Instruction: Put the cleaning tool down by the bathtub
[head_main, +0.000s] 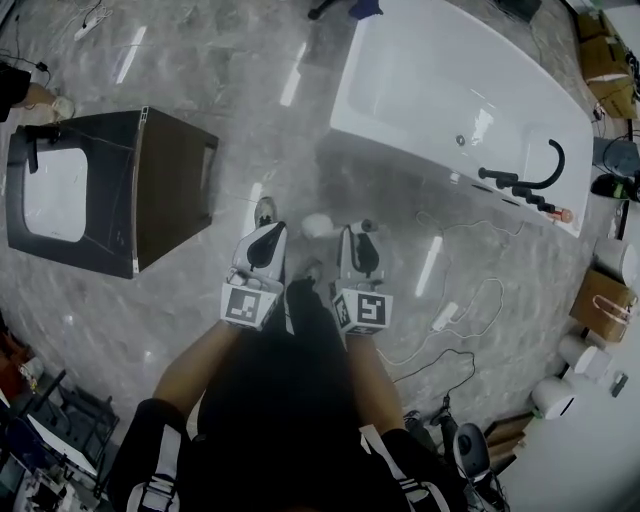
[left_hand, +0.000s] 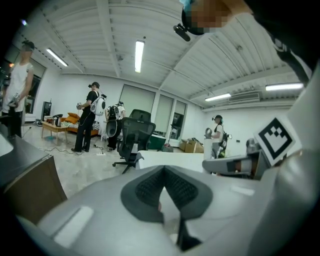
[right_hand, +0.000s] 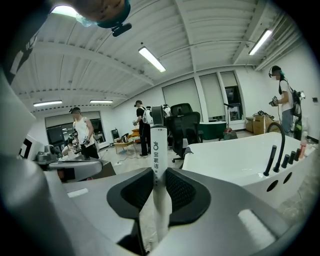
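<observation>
The cleaning tool's white handle, with print on it, stands upright between the pads of my right gripper, which is shut on it. In the head view the right gripper is low over the floor, a short way in front of the white bathtub, whose near side also fills the right gripper view. My left gripper hangs beside it on the left. Its pads meet at the tips, with nothing visible between them. A pale rounded thing lies between the two grippers; whether it is part of the tool is unclear.
A black faucet set stands on the tub's near rim. A dark cabinet with a sink is at the left. Cables trail over the floor on the right, near boxes and white fixtures. An office chair and several people stand farther off.
</observation>
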